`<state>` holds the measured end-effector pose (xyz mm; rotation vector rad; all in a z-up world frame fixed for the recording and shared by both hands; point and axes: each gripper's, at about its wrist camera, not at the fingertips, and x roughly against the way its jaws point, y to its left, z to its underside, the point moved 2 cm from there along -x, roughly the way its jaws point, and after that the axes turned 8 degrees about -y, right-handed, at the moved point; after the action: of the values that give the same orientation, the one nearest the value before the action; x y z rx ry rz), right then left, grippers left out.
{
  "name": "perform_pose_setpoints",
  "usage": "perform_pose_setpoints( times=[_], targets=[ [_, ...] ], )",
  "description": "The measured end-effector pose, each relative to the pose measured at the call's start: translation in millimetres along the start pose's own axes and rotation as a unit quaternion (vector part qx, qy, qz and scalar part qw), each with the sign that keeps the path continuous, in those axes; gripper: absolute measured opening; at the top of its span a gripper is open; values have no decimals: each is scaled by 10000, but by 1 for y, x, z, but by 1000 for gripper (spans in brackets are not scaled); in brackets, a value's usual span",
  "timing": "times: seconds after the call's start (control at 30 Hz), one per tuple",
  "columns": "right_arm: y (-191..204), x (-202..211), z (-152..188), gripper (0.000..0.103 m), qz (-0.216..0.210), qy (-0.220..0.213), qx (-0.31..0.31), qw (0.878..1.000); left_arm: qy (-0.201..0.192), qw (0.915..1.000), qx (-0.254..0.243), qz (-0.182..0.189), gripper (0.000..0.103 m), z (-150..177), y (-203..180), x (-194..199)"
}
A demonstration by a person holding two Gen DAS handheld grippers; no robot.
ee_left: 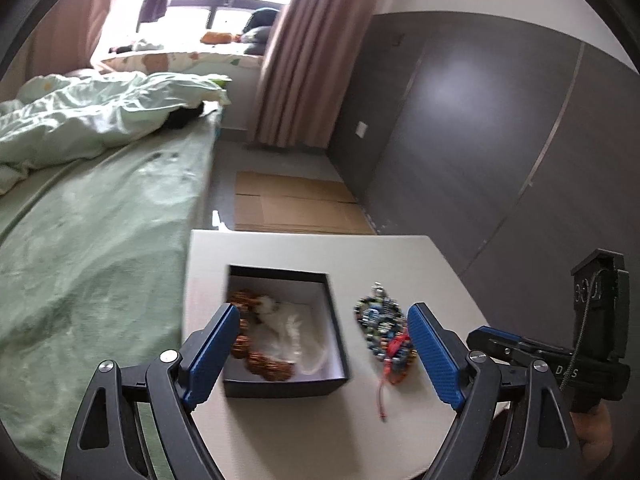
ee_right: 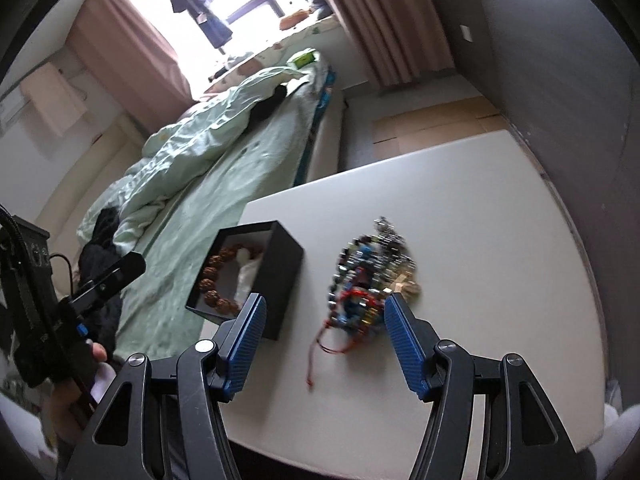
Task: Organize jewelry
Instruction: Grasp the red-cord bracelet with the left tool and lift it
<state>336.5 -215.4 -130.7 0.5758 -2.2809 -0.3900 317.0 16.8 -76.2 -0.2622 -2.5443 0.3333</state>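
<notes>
A black open box [ee_left: 285, 386] stands on the white table [ee_left: 320, 432]. Inside it lie a brown bead bracelet [ee_left: 264, 364] and white tissue [ee_left: 288, 336]. A pile of coloured bead jewelry [ee_left: 384, 332] with a red cord [ee_left: 382, 396] lies on the table right of the box. My left gripper [ee_left: 320, 354] is open, above the table, with the box's right part and the pile between its fingers. My right gripper [ee_right: 324, 334] is open and empty, just short of the pile [ee_right: 368, 272]. The box [ee_right: 276, 276] and bracelet [ee_right: 212, 276] show at its left.
A bed with green sheets [ee_left: 88, 240] runs along the table's left side. Flat cardboard [ee_left: 296, 208] lies on the floor beyond the table. A dark wardrobe wall [ee_left: 500, 140] stands at the right. The right gripper's body [ee_left: 592, 344] shows at the left wrist view's right edge.
</notes>
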Motion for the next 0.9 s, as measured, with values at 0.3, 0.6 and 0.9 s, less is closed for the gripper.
perform_pose_setpoints(
  times=[0.3, 0.6, 0.9],
  targets=[
    [-36, 27, 13, 62, 127, -176, -332, 9992, 233, 9983, -304, 431, 71, 12, -42, -11],
    [-58, 45, 32, 62, 137, -264, -541, 9981, 803, 9932, -675, 513, 45, 41, -74, -35],
    [-75, 51, 42, 62, 107, -296, -676, 9972, 1130, 9889, -916, 294, 34, 60, -83, -60]
  ],
)
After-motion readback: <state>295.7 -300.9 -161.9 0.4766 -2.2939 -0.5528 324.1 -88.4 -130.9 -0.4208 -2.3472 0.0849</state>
